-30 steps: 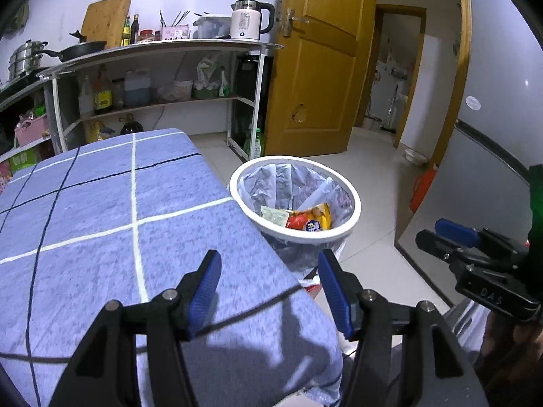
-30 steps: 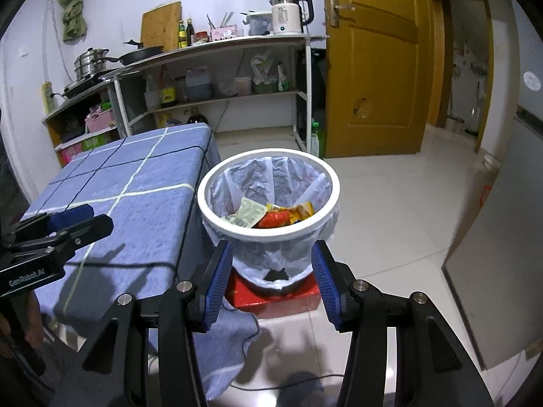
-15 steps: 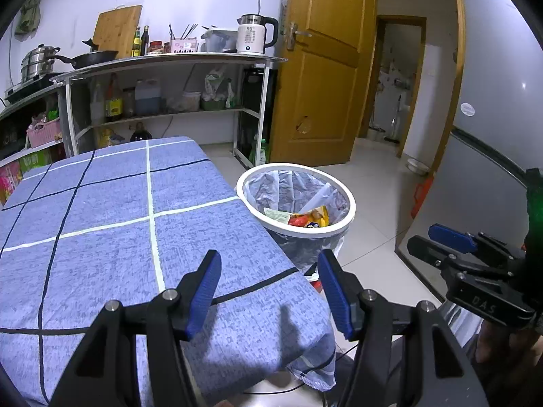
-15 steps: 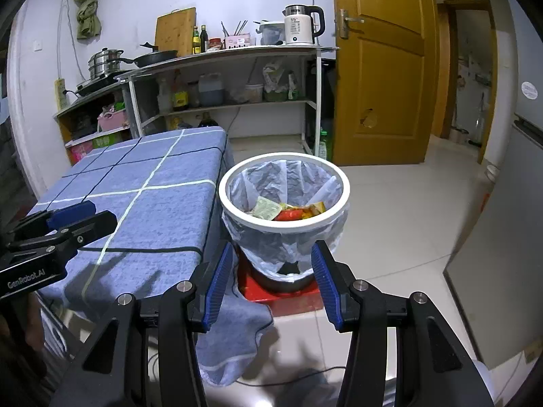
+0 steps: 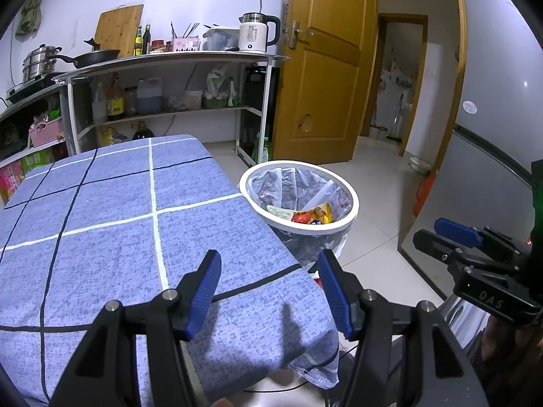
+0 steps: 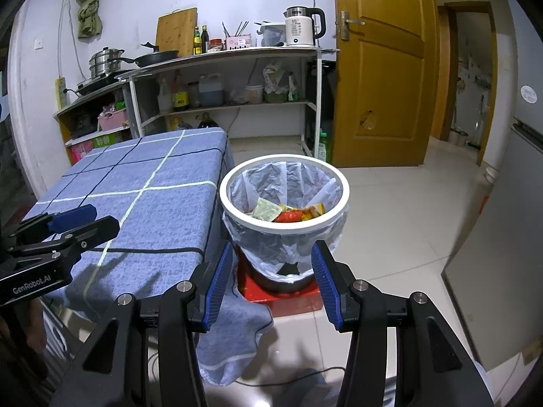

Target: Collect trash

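Note:
A white-rimmed trash bin (image 5: 353, 203) (image 6: 344, 200) with a clear liner stands on the floor beside the table's right edge. Inside lie colourful snack wrappers (image 5: 312, 216) (image 6: 288, 214). My left gripper (image 5: 268, 291) is open and empty above the near end of the blue checked tablecloth (image 5: 112, 224). My right gripper (image 6: 271, 281) is open and empty, held over the floor in front of the bin. Each gripper shows in the other's view: the right one (image 5: 454, 237) at the right, the left one (image 6: 78, 220) at the left.
A metal shelf unit (image 6: 237, 78) with a kettle (image 6: 300, 27), pans and bottles lines the back wall. A wooden door (image 6: 383, 68) stands behind the bin. A grey fridge (image 6: 509, 237) is at the right. A red base (image 6: 288, 296) sits under the bin.
Both grippers have pulled back and risen away from the bin and table, so the bin looks smaller and farther. Both stay open and empty.

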A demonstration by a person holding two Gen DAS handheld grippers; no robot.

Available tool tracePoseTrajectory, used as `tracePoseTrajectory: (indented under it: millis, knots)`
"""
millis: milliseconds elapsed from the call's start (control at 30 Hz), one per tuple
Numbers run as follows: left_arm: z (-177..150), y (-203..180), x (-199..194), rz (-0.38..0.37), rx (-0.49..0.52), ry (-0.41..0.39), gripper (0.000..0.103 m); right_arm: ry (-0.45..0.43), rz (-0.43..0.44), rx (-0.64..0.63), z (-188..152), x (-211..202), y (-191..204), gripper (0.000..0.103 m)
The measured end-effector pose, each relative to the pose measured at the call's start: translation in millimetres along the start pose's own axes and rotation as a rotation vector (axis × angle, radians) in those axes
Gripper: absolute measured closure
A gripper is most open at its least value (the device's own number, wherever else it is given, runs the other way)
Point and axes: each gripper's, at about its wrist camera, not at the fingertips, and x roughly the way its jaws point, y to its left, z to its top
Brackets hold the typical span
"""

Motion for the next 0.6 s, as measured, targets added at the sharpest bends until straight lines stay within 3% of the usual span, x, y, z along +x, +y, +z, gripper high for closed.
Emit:
tracePoseTrajectory:
  millis: [600]
  knots:
    - [-1.4, -0.9, 1.3, -0.014, -0.005, 0.017, 0.042, 0.011, 0.007, -0.001, 3.2, 6.3, -2.6, 0.054]
